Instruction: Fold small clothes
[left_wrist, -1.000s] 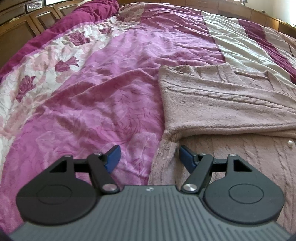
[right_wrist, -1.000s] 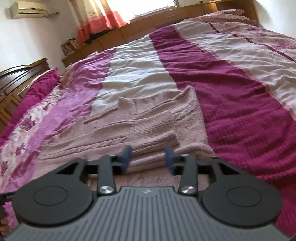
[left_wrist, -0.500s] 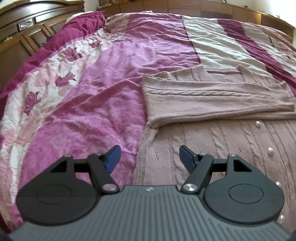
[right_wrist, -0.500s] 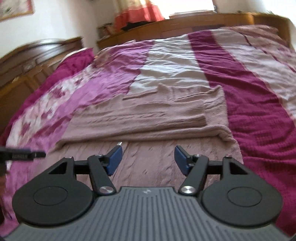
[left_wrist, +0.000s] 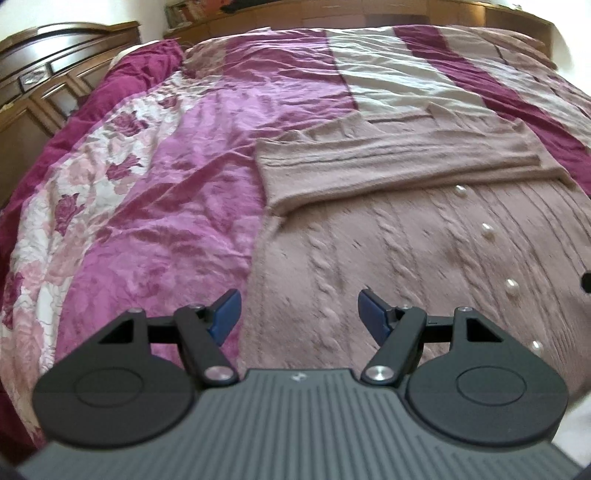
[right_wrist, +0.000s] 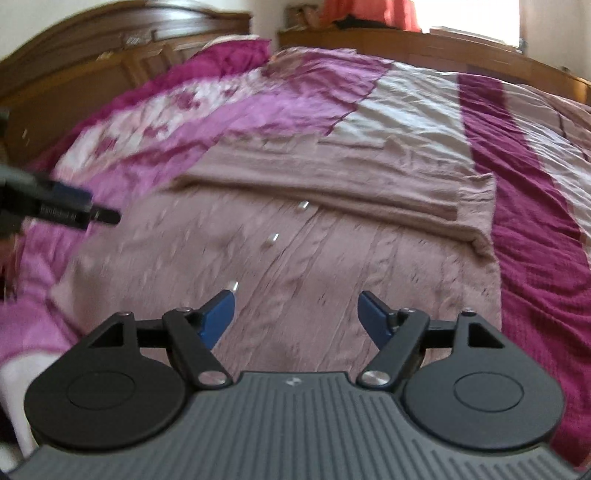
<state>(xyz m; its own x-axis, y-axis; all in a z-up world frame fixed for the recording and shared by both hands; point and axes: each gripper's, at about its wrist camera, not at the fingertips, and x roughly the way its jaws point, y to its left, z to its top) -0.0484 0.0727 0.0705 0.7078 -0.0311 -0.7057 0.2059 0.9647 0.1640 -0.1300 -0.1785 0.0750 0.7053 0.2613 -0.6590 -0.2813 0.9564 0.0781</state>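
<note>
A dusty-pink cable-knit cardigan (left_wrist: 406, 236) with pearl buttons (left_wrist: 487, 230) lies flat on the bed, its sleeves folded across the upper part (left_wrist: 369, 166). My left gripper (left_wrist: 297, 314) hovers open above the cardigan's near left edge, nothing between its blue pads. In the right wrist view the same cardigan (right_wrist: 332, 258) fills the middle. My right gripper (right_wrist: 295, 314) hangs above its lower part, jaws opening, nothing between them. The left gripper's tip (right_wrist: 74, 212) shows at the left edge of that view.
The bed is covered by a pink, magenta and cream bedspread (left_wrist: 155, 206) with a floral band on the left. A dark wooden headboard (right_wrist: 92, 74) and cabinets stand behind it. A window with orange curtains (right_wrist: 369, 14) is at the far wall.
Both grippers have pulled back toward the near end of the cardigan, so more of its buttoned front shows. The right gripper's jaws have widened and its view has rolled.
</note>
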